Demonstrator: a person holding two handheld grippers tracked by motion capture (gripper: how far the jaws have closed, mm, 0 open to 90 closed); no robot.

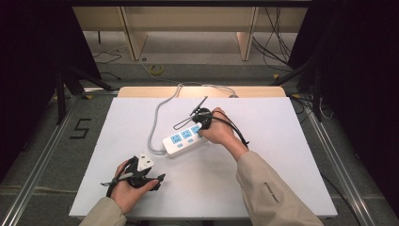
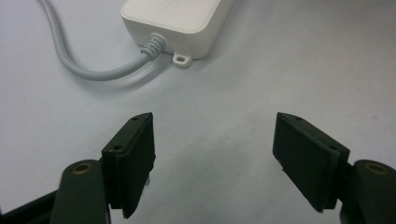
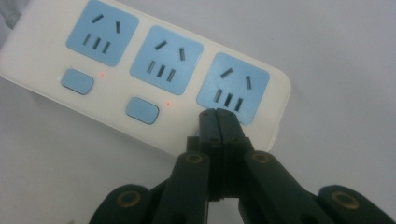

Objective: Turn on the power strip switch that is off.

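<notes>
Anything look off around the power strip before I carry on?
Nothing stands out. The power strip lies flat on the table, casing intact, two small red lights lit. The right hand-held gripper, jaws shut, sits at its third switch.

A large black figure "5" [image 1: 80, 128] is marked on the grey floor [image 1: 42, 141] to the left of the table [image 1: 263, 188], as seen in the high view. A short line of dark lettering [image 1: 269, 187] is printed along the beige sleeve [image 1: 270, 193] of the person's right arm, but it is too small to be read; it may be a brand name. No lettering can be made out on the white power strip [image 3: 42, 42].
</notes>
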